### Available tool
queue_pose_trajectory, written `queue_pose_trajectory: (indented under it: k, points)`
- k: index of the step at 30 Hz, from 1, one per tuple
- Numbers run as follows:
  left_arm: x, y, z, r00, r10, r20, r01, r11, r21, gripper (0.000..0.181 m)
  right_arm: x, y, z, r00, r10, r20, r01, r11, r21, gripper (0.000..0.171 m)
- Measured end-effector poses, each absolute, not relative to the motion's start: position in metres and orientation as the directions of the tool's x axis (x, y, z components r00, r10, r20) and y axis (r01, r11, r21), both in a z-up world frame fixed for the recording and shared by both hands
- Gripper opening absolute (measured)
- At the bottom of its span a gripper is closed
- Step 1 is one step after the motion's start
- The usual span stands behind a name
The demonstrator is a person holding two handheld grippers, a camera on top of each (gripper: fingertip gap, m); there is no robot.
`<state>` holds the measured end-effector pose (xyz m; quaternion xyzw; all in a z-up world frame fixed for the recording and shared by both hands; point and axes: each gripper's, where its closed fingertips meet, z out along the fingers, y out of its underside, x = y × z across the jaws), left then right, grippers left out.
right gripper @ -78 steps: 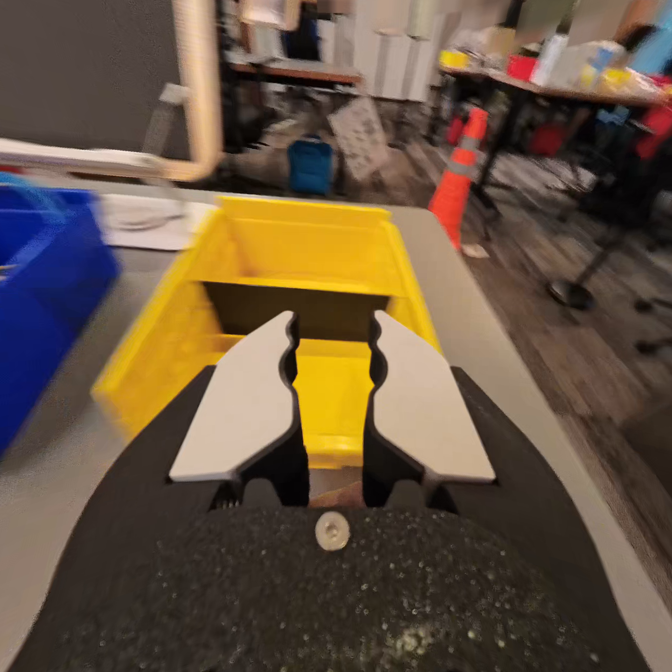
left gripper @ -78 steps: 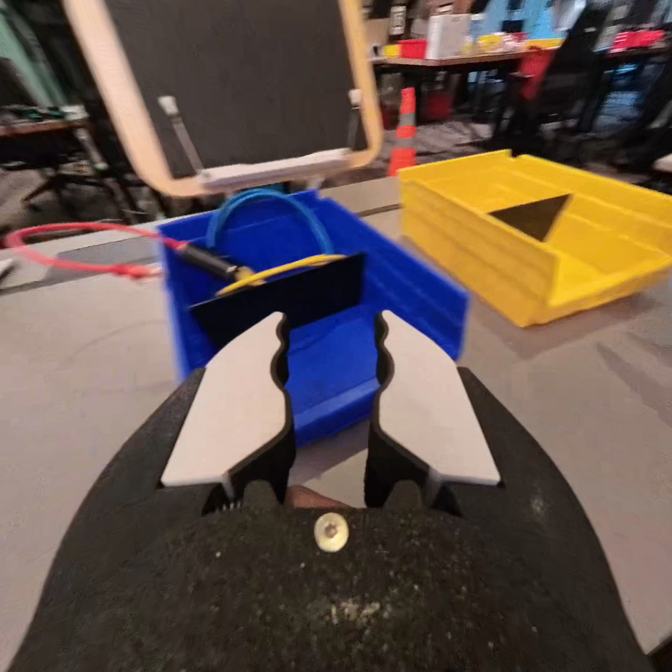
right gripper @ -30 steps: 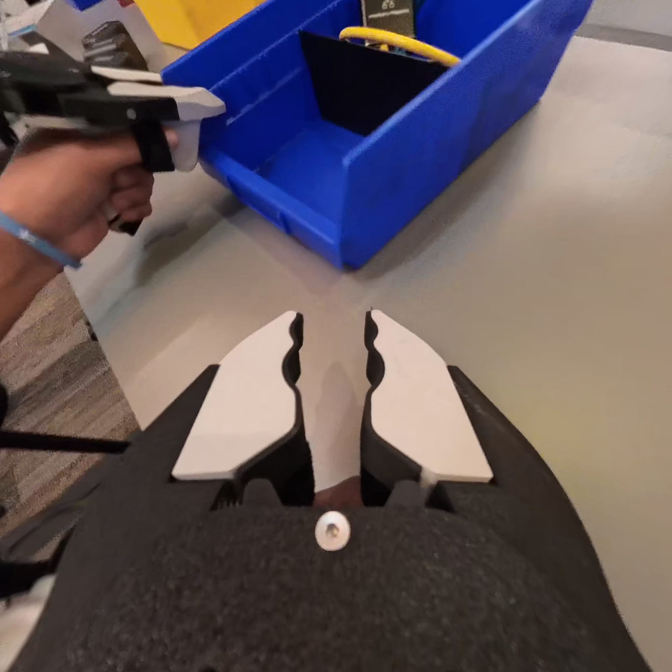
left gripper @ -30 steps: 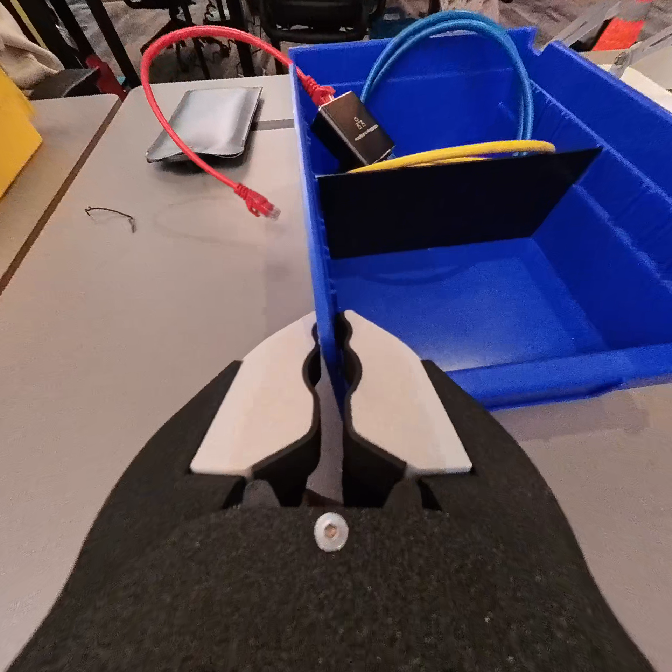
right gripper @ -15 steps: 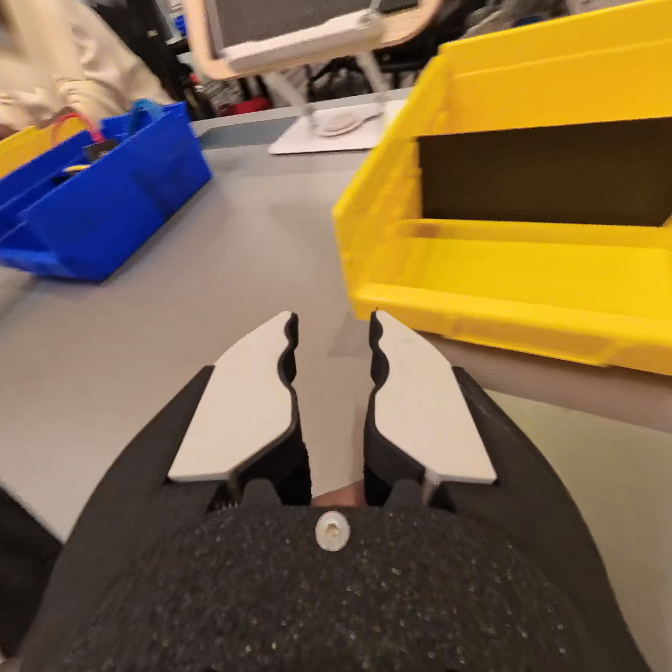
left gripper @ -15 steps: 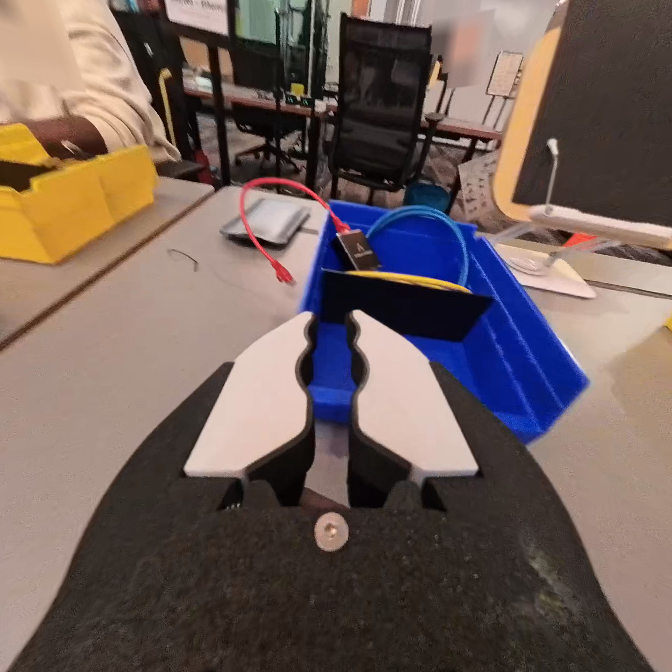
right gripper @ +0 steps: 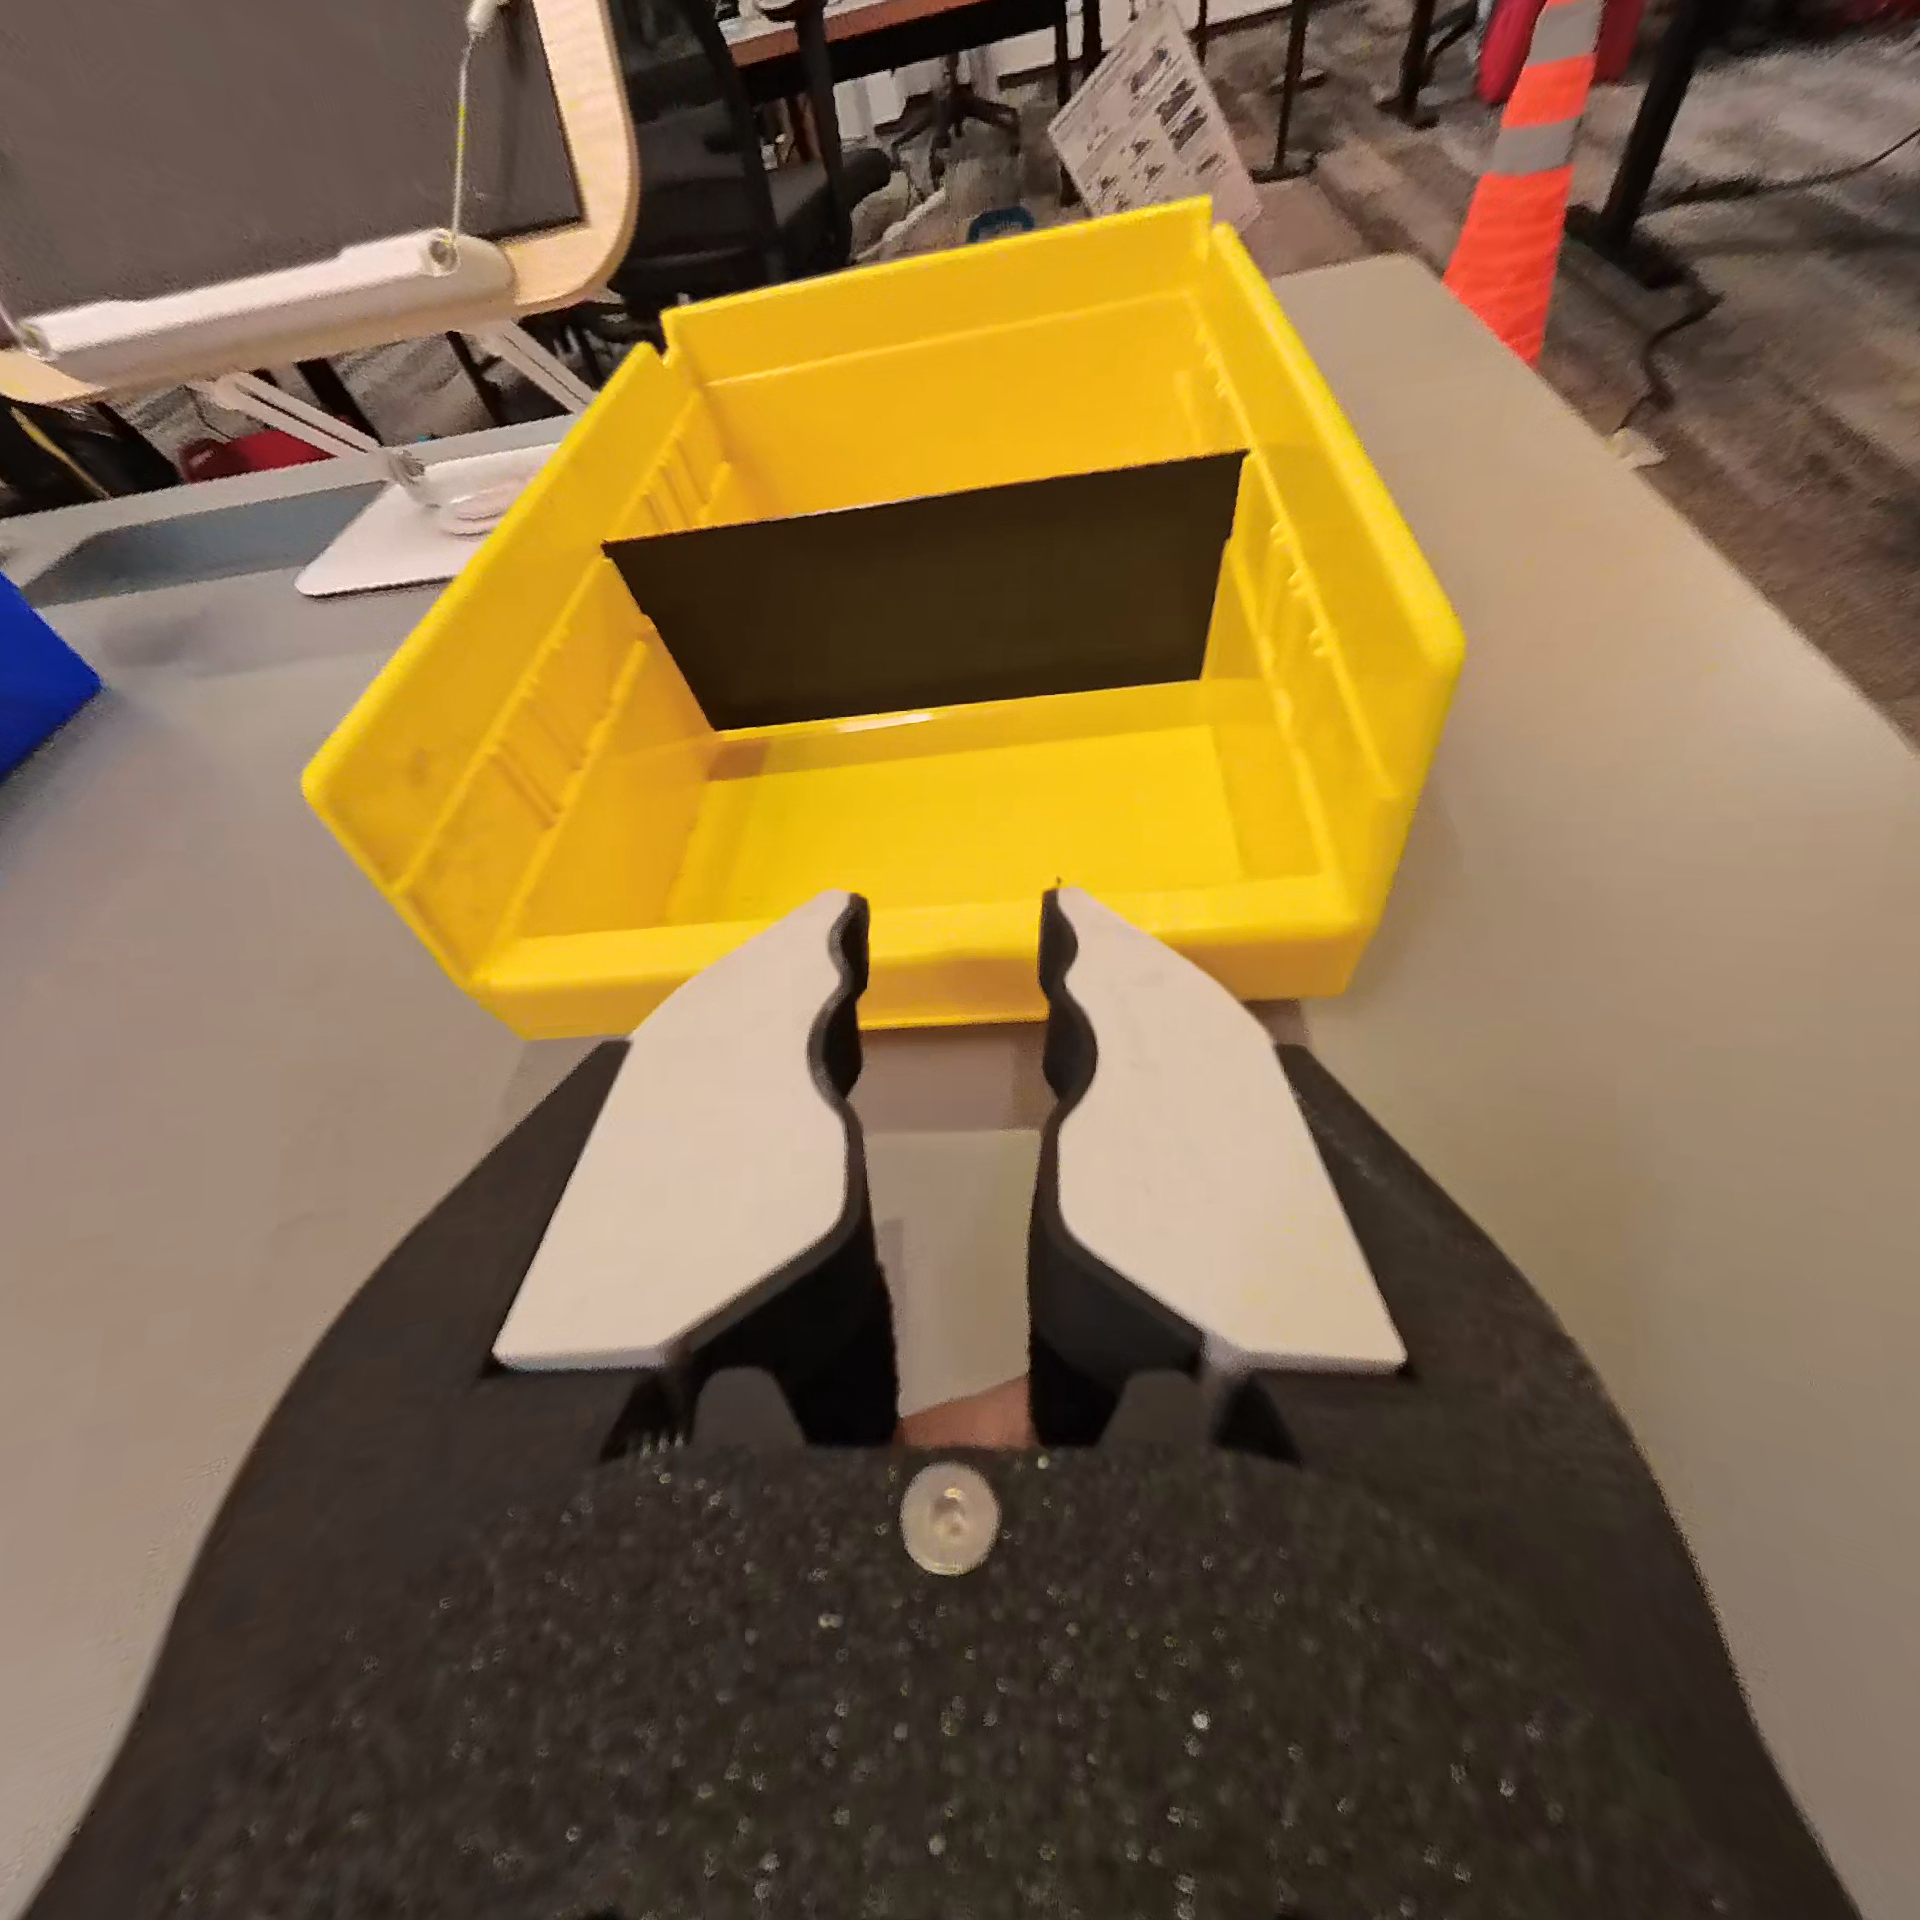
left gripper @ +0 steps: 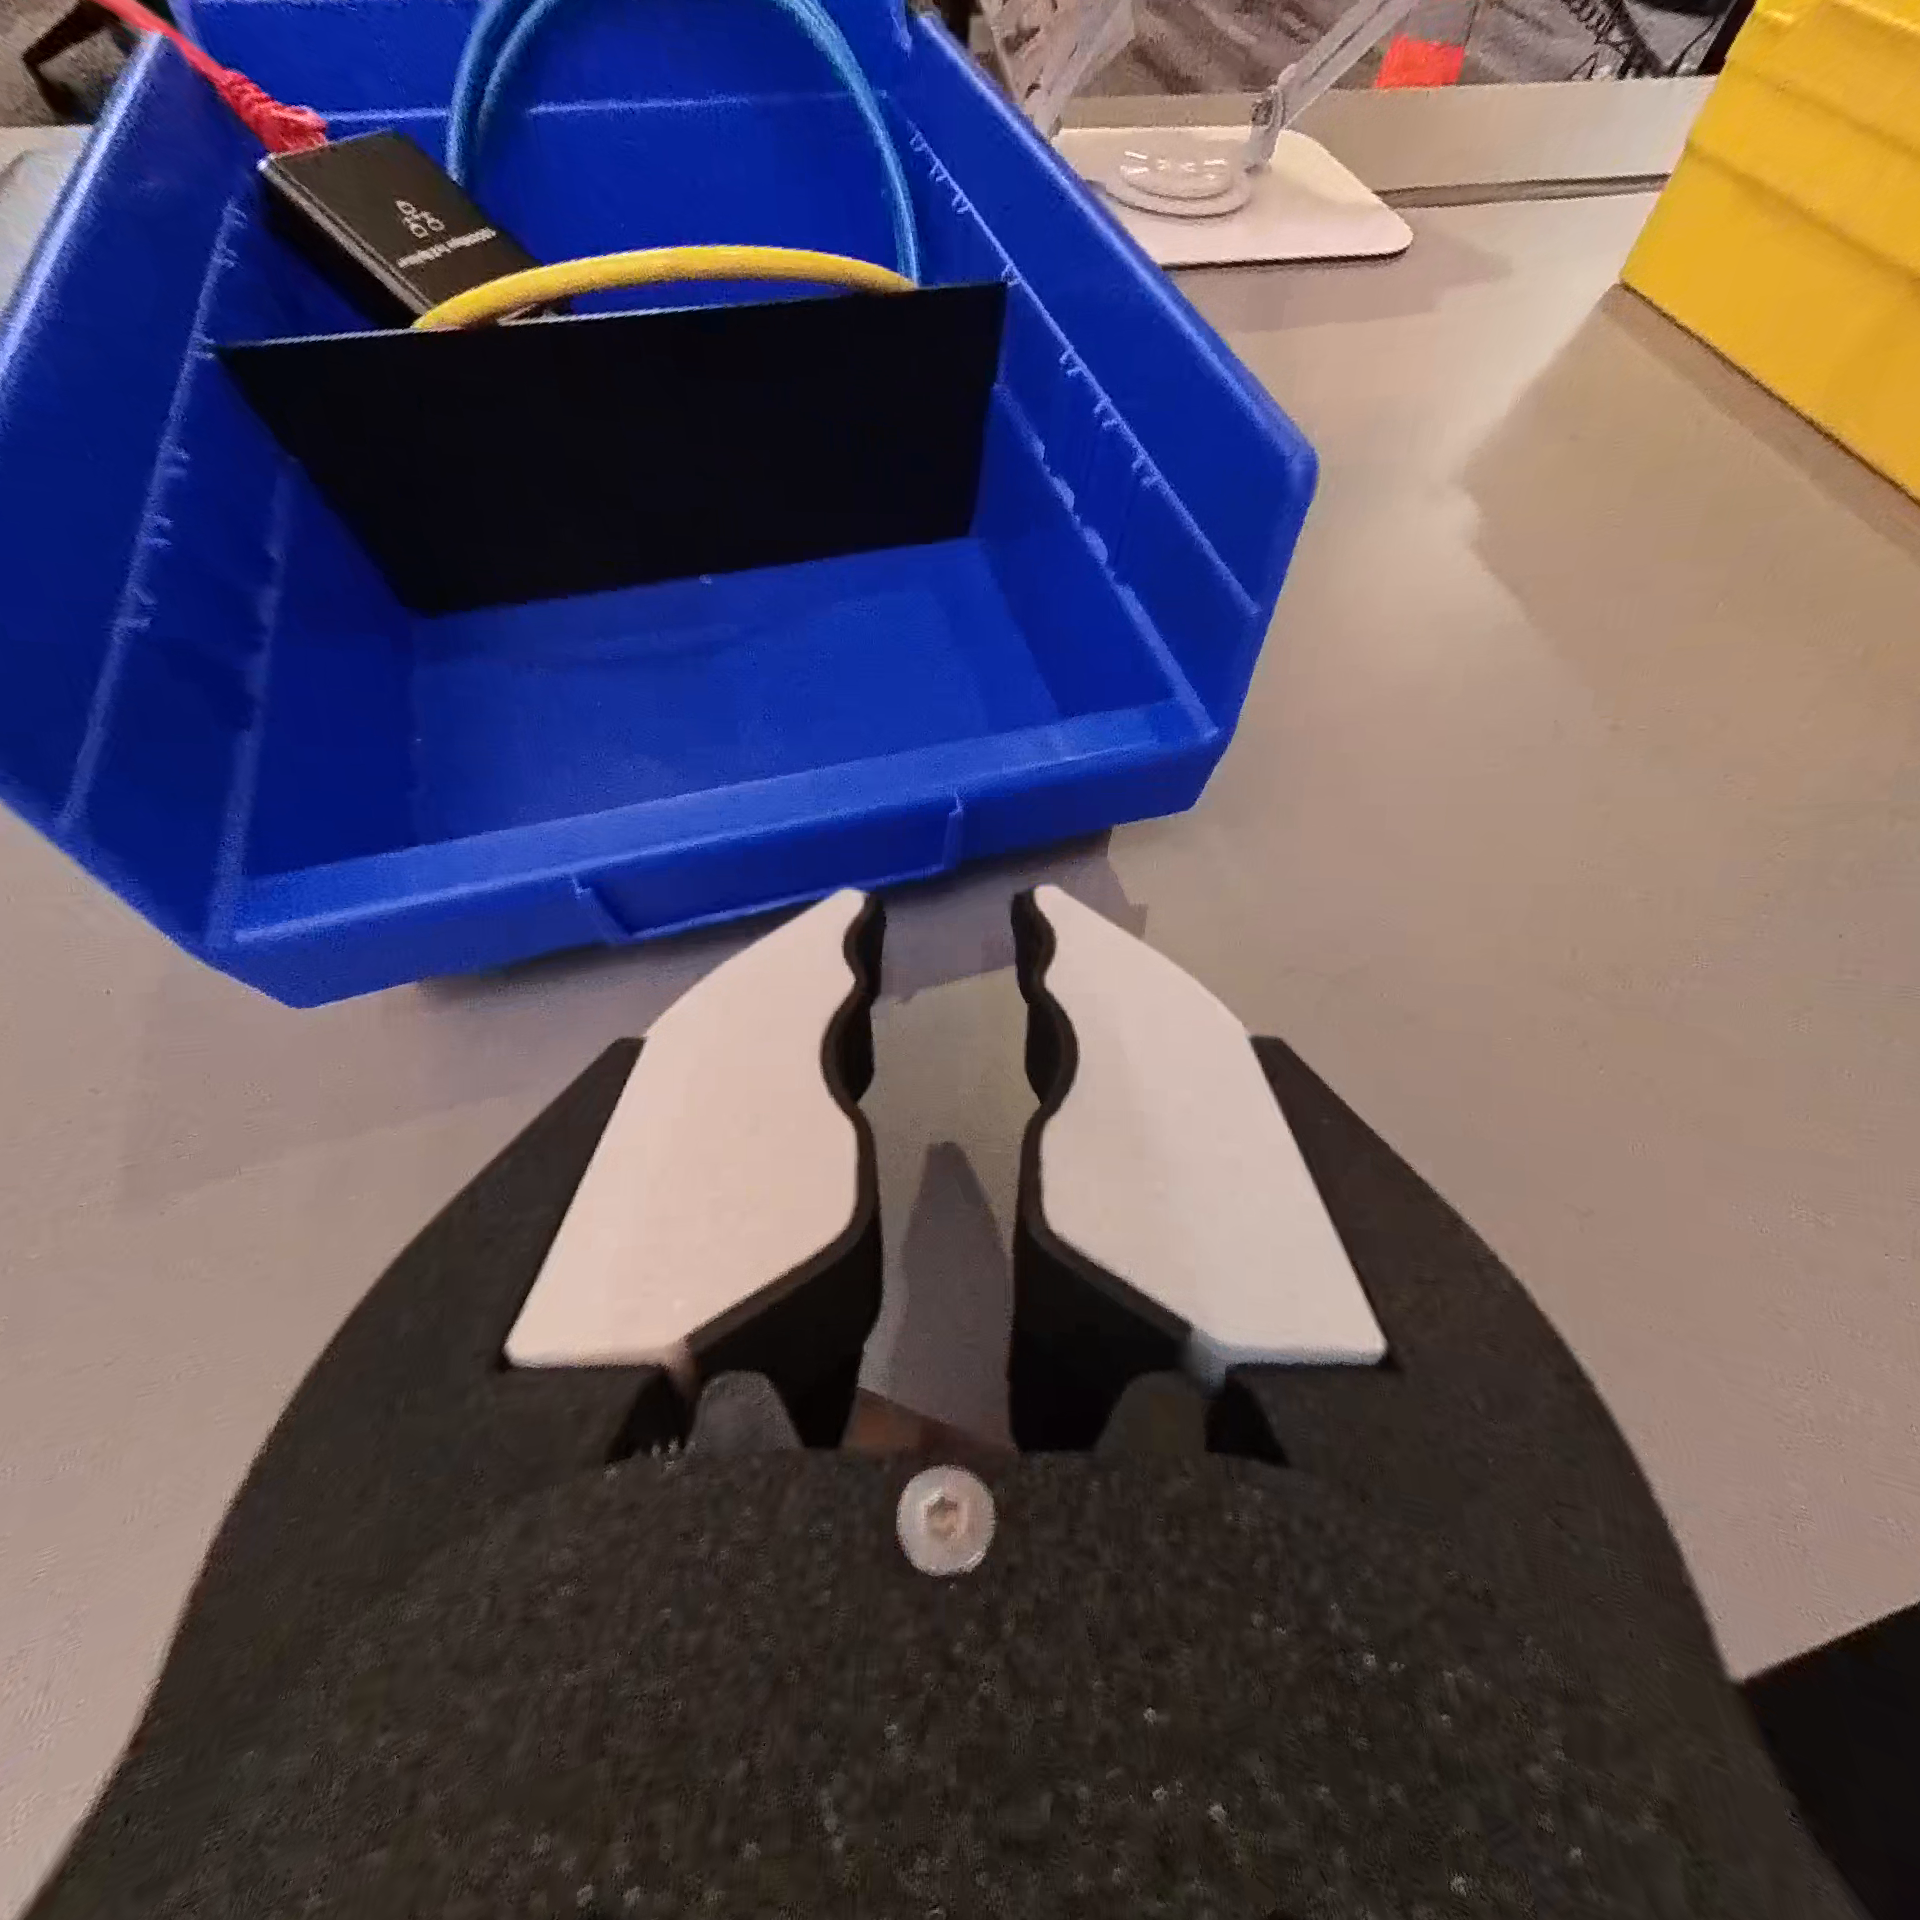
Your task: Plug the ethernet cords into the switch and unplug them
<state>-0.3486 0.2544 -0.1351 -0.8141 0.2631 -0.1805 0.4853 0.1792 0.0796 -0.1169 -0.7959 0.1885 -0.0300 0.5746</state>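
- In the left wrist view our left gripper (left gripper: 945, 909) sits at lower centre, its fingers (left gripper: 727, 1132) apart with nothing between them, over the bare counter (left gripper: 1507, 831) just short of the blue bin (left gripper: 727, 831).
- The switch (left gripper: 400, 223), a small black box, leans in the bin's back compartment at the upper left of the frame, behind the black divider (left gripper: 644, 447); we judge the divider keeps the gear out of the bare front compartment.
- A red cord (left gripper: 260, 99) meets the switch at its far end and looks plugged in, though the port itself is hidden. A blue cord (left gripper: 883, 156) loops up behind, and a yellow cord (left gripper: 665, 265) arches just over the divider's top edge; we cannot tell whether either is plugged.
- In the right wrist view our right gripper (right gripper: 951, 909) faces a yellow bin (right gripper: 935, 971) with its own dark divider; its fingers (right gripper: 717, 1143) are also apart and hold nothing.
- We judge that no cord is in hand yet, so the next move is a reach over the divider towards the switch.
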Motion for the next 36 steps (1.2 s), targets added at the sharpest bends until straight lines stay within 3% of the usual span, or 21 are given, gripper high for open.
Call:
queue_pose_trajectory:
  k: [7, 16, 36]
  points:
    - [-0.355, 0.248, -0.137, 0.788, -0.612, 0.066, -0.240, -0.403, -0.883, 0.024, 0.156, 0.093, -0.127, 0.930, -0.275, -0.245, -0.327, -0.311, -0.892, 0.030]
    - [-0.356, 0.252, -0.136, 0.784, -0.618, 0.069, -0.237, -0.399, -0.886, 0.024, 0.144, 0.093, -0.133, 0.957, -0.256, -0.139, -0.229, -0.368, -0.901, 0.030]
    - [-0.346, 0.246, -0.141, 0.771, -0.637, 0.026, -0.288, -0.384, -0.878, 0.025, 0.143, 0.092, -0.137, 0.959, -0.258, -0.119, -0.215, -0.382, -0.899, 0.030]
